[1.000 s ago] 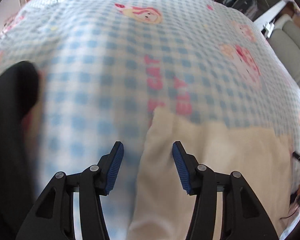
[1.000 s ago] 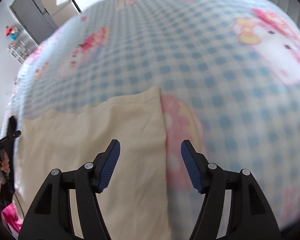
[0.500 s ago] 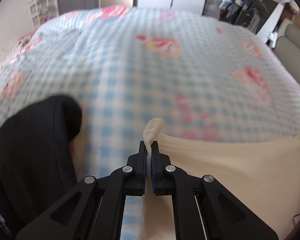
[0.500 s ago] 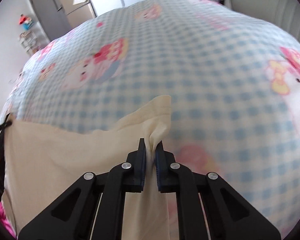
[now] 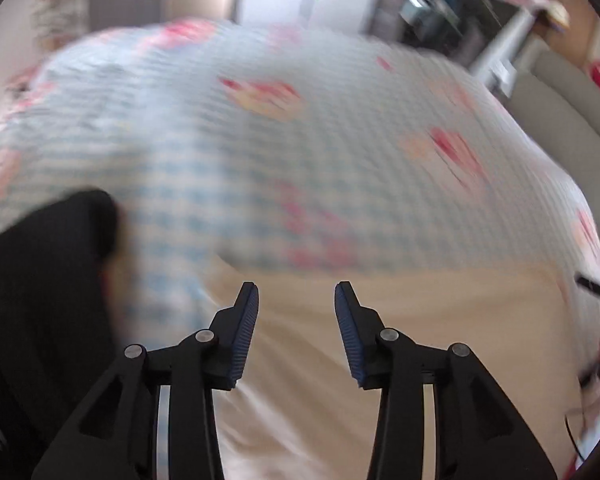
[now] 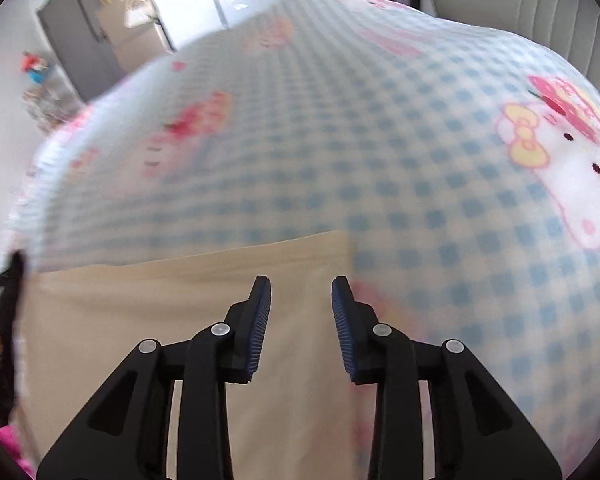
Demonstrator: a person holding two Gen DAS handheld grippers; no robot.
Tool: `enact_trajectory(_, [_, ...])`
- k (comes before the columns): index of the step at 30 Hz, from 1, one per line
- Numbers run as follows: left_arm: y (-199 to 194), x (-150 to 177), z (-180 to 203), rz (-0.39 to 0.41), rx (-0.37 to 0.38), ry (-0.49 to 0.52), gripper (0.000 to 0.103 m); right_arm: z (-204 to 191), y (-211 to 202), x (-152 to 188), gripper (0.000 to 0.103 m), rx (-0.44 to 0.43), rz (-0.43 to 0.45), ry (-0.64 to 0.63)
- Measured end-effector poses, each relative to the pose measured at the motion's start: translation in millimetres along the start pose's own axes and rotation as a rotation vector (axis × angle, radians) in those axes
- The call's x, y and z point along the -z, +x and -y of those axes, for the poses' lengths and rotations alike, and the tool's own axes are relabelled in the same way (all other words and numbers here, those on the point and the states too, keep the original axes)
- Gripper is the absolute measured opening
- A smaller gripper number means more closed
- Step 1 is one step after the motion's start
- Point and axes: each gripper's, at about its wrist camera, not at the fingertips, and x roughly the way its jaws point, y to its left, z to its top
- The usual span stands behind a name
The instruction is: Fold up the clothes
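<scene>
Both tools agape, cream garment (image 6: 188, 320) edge flat

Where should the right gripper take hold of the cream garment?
At the cream garment's far right corner, just ahead of the open right gripper. It lies flat on the checked blanket, with two free edges meeting there, so probably slide one finger under from the right and pinch.

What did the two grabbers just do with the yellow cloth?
Half a second ago both were pinching its far corners. Now the left gripper and right gripper have opened and let go, and the cream cloth lies flat. The checked bedspread and black garment stayed put.
</scene>
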Motion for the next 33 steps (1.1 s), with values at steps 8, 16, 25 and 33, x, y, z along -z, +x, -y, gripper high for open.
enact_trajectory(8, [-103.1,172.1,113.6,-0.074,0.065,0.207,0.044,-82.0,-121.9,155.6,0.043,-0.253,-0.191,-0.136])
enact_trajectory(16, [-119.6,327.2,135.7,-0.272,-0.036,0.153,0.046,-118.6,-165.4,350.6,0.045,-0.143,-0.243,-0.143])
enact_trajectory(25, [-218.4,414.5,116.4,-0.11,0.036,0.038,0.046,-101.9,-227.2,457.5,0.045,-0.198,-0.169,-0.12])
enact_trajectory(33, [-228.8,455.3,126.4,-0.161,0.024,0.0,0.041,-111.2,-214.9,484.4,0.044,-0.189,-0.195,-0.096])
